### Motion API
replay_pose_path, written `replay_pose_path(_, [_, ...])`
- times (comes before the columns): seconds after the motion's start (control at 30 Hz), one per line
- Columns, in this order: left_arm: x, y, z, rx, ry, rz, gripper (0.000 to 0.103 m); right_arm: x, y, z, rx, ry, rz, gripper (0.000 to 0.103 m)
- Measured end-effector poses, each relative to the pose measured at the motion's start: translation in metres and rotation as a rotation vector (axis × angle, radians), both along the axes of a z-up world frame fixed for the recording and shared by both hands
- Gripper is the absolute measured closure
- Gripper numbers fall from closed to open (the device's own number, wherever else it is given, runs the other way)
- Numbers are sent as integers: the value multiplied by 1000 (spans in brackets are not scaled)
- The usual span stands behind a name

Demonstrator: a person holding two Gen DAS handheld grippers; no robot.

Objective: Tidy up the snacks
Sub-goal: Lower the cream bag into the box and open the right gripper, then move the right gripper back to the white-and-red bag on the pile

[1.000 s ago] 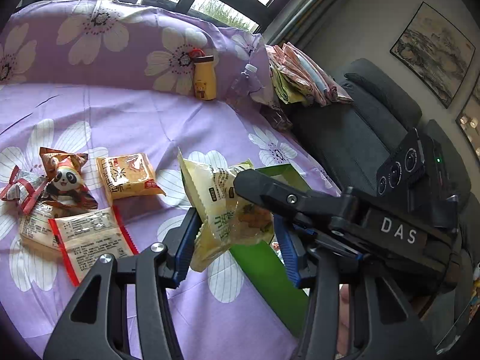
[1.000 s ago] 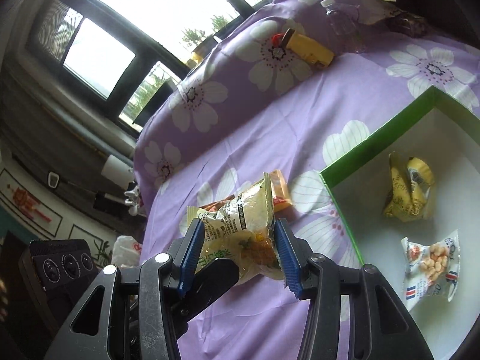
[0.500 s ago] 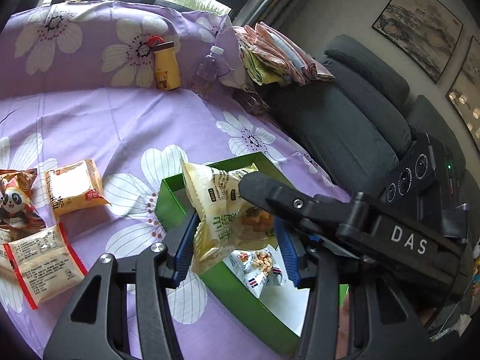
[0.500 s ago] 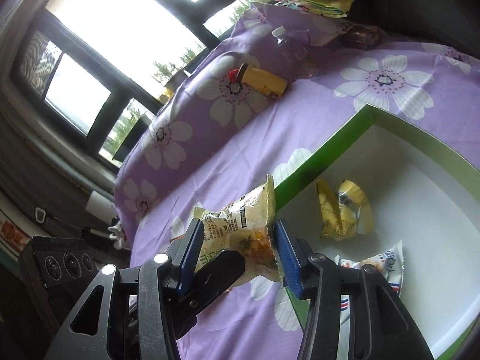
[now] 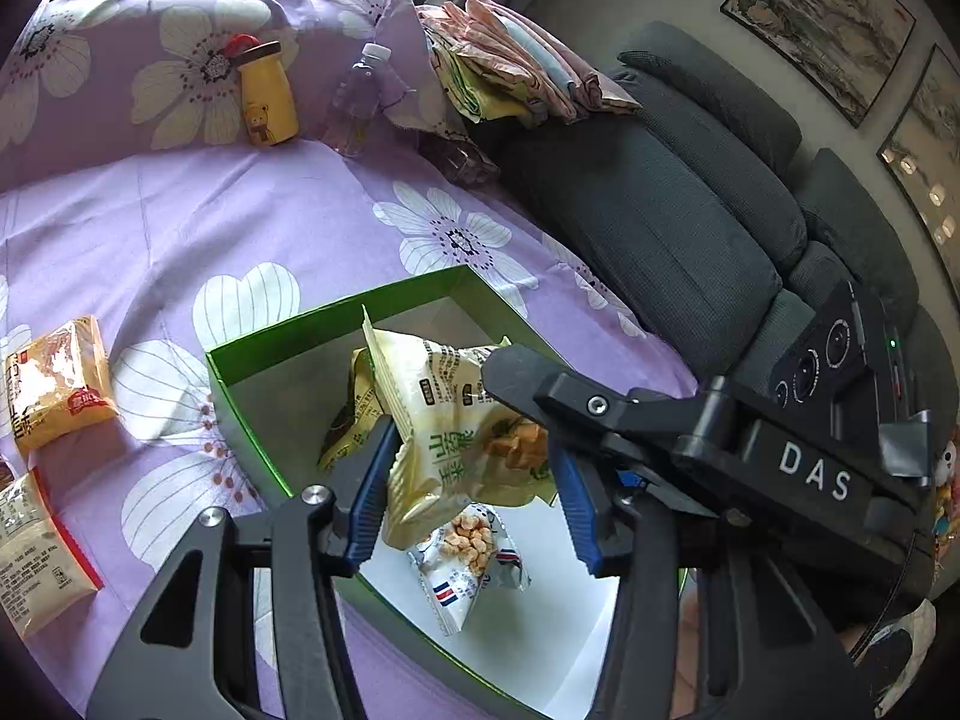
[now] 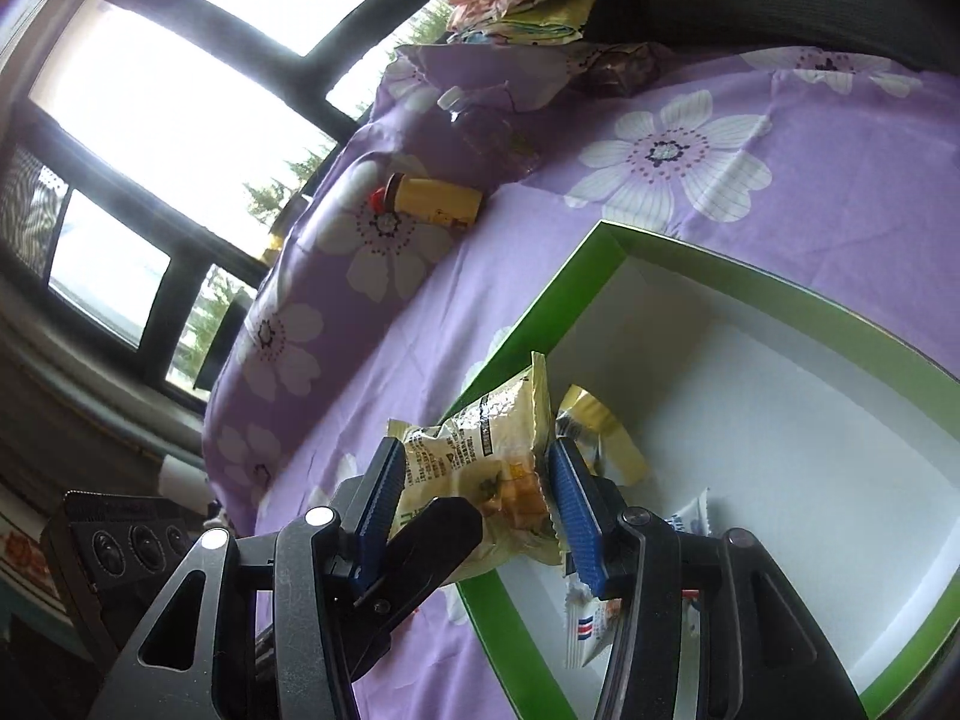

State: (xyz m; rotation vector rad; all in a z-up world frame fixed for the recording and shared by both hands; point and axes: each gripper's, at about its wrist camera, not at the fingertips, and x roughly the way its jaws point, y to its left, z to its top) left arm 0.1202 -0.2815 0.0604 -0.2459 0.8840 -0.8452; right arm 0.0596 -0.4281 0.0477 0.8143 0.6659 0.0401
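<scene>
Left wrist view: both my grippers pinch one pale yellow snack packet point(image 5: 462, 438) over the green box point(image 5: 252, 354), ready to drop it beside the peanut packet point(image 5: 468, 558) already inside. Left gripper point(image 5: 468, 486) and right gripper point(image 6: 474, 498) jaws are each clamped on its crinkled sides.

Both fisheye views look forward and down along their own tool, close above the green box point(image 5: 252, 420) on the flowered purple sheet point(image 5: 180, 228). The left view faces the dark sofa point(image 5: 660, 210); the right view, rolled sideways, faces the windows point(image 6: 180, 90). Both share the box, the held yellow snack bag point(image 5: 456, 426) and the yellow bottle point(image 6: 438, 199).
</scene>
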Motion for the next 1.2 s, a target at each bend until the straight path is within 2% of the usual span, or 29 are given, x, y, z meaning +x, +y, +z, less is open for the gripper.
replay_pose_path(0.33, [5, -23, -7, 5, 23, -47, 54, -9, -22, -8, 35, 23, -87, 51])
replay_pose_path(0.73, [7, -27, -15, 8, 47, -51, 53, -8, -30, -15, 49, 72, -141, 50])
replay_pose_path(0.87, [2, -15, -8, -41, 35, -45, 50, -11, -29, -11, 59, 53, -146, 50])
replay_pose_path(1.0, [-5, 5, 4, -50, 1, -16, 43, -13, -20, -2, 35, 26, -144, 41])
replay_pose_path(1.13, [-9, 36, 15, -73, -18, 40, 37, -11, -7, 7, 12, 14, -121, 41])
replay_pose_path(1.2, [-12, 55, 19, -54, -25, 89, 33, -9, 3, 11, -9, 9, -102, 41])
